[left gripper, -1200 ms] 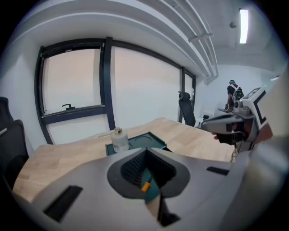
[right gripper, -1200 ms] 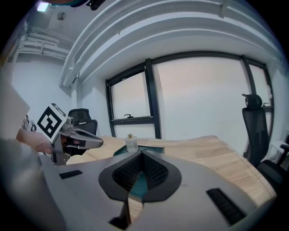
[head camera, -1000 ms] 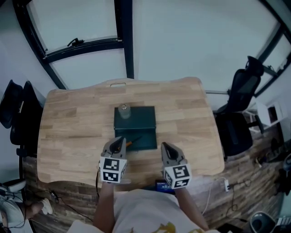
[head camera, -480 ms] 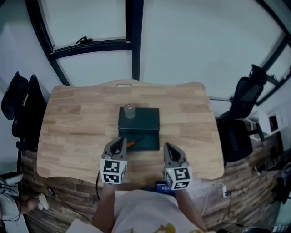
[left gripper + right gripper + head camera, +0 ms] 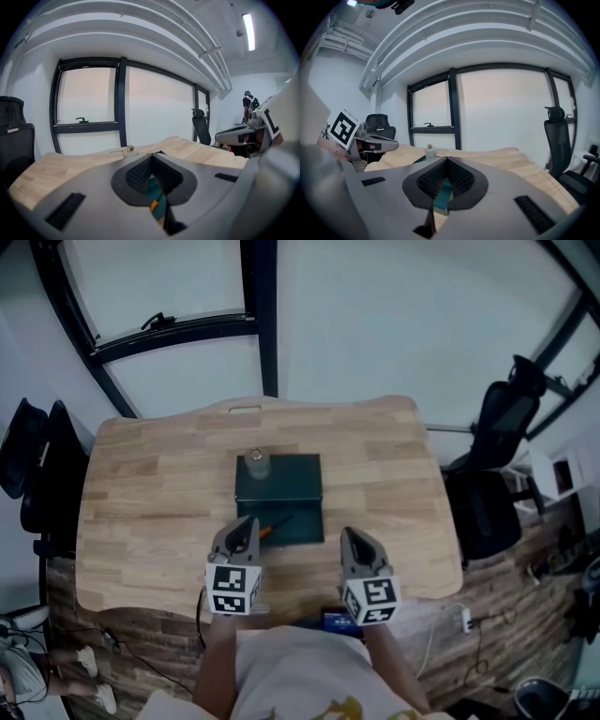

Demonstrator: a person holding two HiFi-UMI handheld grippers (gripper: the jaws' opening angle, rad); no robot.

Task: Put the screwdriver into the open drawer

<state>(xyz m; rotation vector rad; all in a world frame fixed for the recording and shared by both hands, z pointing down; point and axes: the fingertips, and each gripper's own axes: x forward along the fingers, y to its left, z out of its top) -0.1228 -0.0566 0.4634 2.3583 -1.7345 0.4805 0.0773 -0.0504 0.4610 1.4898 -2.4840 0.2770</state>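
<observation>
Wooden table [image 5: 141, 512], bearing a dark green cabinet [image 5: 281, 479] whose open drawer [image 5: 302, 531] faces near. Left gripper [image 5: 246, 526] and right gripper [image 5: 349, 535], both closed and empty, flank it. Screwdriver [image 5: 272, 529] lies inside the drawer.

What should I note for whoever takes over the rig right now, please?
Left gripper: shut, empty, at the drawer's near left corner.
Right gripper: shut, empty, over the table, by the drawer's near right corner.
Screwdriver: lies in the open drawer, held by neither gripper.
Done: the placing, by the look of it.
Left: nothing evident.
</observation>
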